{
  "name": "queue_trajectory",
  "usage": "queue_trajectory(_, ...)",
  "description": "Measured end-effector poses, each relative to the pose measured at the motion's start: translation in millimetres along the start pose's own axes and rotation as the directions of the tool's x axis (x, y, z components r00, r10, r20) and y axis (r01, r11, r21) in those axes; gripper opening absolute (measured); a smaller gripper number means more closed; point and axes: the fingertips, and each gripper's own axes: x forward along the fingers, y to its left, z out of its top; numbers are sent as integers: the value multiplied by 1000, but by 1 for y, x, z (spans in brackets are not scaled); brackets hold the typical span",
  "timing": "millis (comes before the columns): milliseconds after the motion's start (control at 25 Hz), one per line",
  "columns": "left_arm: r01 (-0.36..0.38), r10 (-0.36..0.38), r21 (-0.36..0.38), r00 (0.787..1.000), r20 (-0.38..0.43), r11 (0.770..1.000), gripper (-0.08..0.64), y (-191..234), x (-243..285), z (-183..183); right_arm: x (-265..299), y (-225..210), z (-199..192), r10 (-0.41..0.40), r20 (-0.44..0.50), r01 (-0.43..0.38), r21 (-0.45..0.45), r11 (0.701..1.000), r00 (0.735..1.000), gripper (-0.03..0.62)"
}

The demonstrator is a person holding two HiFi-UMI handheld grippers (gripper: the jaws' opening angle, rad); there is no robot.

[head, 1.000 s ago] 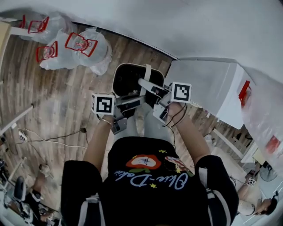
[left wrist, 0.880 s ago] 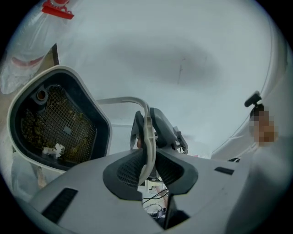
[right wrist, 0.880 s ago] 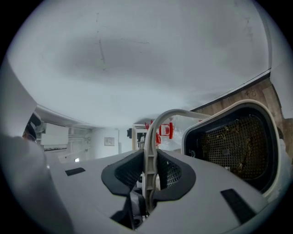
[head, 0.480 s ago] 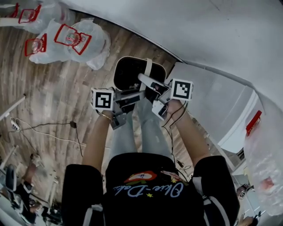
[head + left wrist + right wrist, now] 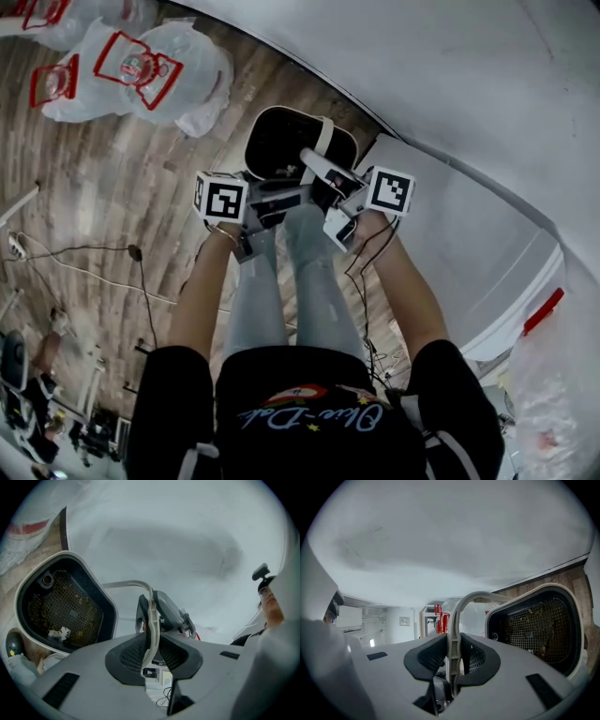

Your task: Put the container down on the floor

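A white container (image 5: 289, 142) with a dark inside and a mesh insert hangs by its pale bail handle (image 5: 324, 141) over the wooden floor, in front of the person's legs. Both grippers hold that handle from opposite sides. My left gripper (image 5: 279, 200) is shut on the handle (image 5: 151, 616), with the container's dark mouth (image 5: 63, 609) to its left. My right gripper (image 5: 317, 172) is shut on the handle (image 5: 454, 630) too, with the container (image 5: 539, 625) to its right. The container's underside is hidden.
Clear plastic bags with red frames (image 5: 141, 67) lie on the floor at the upper left. A white box (image 5: 469, 248) stands close on the right against the white wall (image 5: 450, 66). Cables (image 5: 89, 274) trail over the planks at the left.
The person has bent down, and both grippers have sunk towards the floor with the container. Both grips on the handle are unchanged.
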Motion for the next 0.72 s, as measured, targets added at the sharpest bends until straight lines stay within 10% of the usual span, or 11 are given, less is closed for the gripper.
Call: queue_trajectory(720, -11, 11, -1, 999, 30, 1000, 75, 95, 17, 7, 32, -93, 4, -31, -25, 31, -24, 999, 999, 71)
